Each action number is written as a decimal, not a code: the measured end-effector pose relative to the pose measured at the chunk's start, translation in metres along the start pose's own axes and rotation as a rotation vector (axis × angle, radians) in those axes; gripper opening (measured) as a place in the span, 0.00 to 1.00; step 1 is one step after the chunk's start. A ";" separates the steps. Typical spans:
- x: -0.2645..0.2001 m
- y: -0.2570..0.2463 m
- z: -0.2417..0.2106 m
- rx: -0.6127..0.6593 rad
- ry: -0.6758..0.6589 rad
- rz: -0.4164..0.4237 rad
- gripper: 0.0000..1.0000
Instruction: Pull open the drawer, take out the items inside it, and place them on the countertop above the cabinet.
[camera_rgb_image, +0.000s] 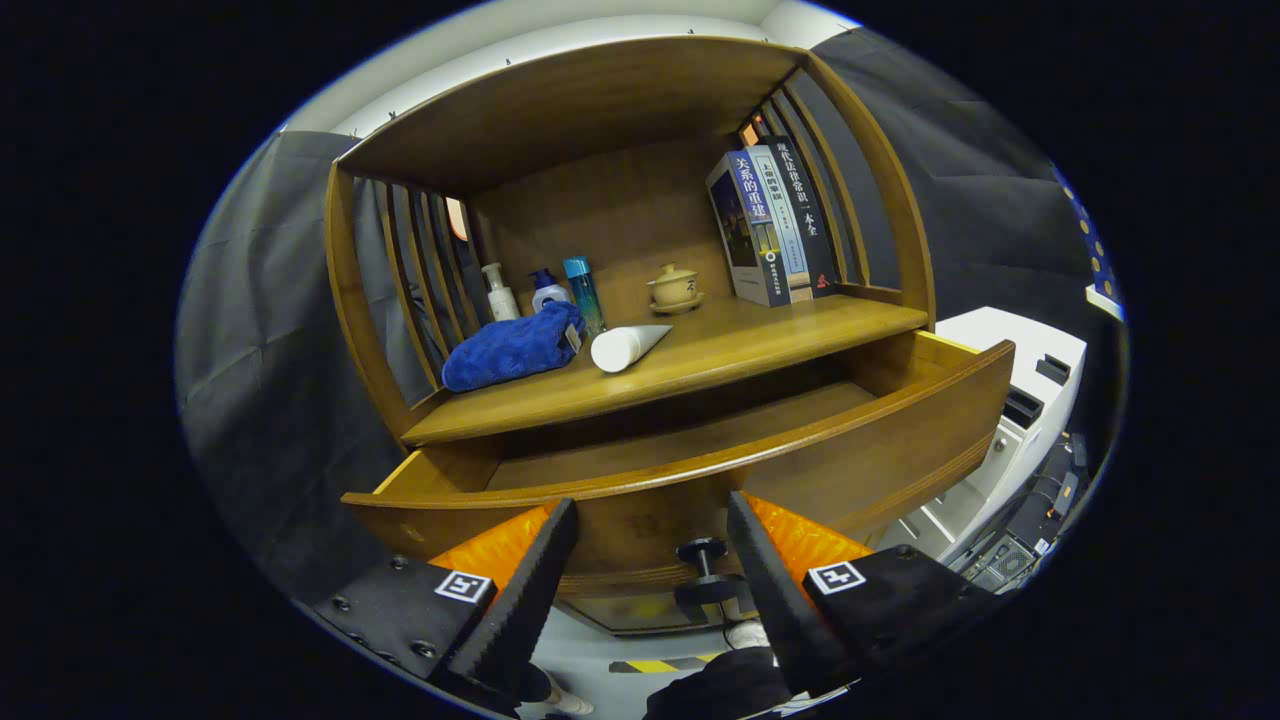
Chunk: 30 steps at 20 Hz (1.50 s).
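The wooden cabinet's drawer (880, 440) stands pulled out toward me, and the part of its inside that shows is bare wood. Its dark knob (703, 552) sits on the drawer front, between my fingers and close to the right one. My gripper (650, 515) is open, fingers apart, touching nothing, just in front of the drawer front. On the countertop (760, 345) above the drawer lie a blue cloth (512, 347) and a white tube (628, 345), side by side toward the left.
Behind the cloth stand three bottles (545, 290). A small lidded cup (675, 288) sits mid-shelf, and books (775, 225) lean at the right. White equipment (1020, 400) stands right of the cabinet. Yellow-black floor tape (650, 665) and a person's shoe (560, 700) show below.
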<state>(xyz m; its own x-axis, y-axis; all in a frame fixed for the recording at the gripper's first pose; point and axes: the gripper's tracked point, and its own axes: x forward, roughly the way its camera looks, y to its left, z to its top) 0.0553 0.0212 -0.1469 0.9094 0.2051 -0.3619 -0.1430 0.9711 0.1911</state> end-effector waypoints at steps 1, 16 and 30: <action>0.006 0.001 0.002 -0.002 -0.001 -0.004 0.99; 0.062 0.007 0.023 -0.074 -0.005 -0.043 0.97; 0.063 0.000 0.056 -0.095 -0.030 -0.094 0.98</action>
<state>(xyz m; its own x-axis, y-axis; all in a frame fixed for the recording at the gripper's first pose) 0.1346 0.0278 -0.1188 0.9317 0.1099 -0.3462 -0.0913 0.9934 0.0696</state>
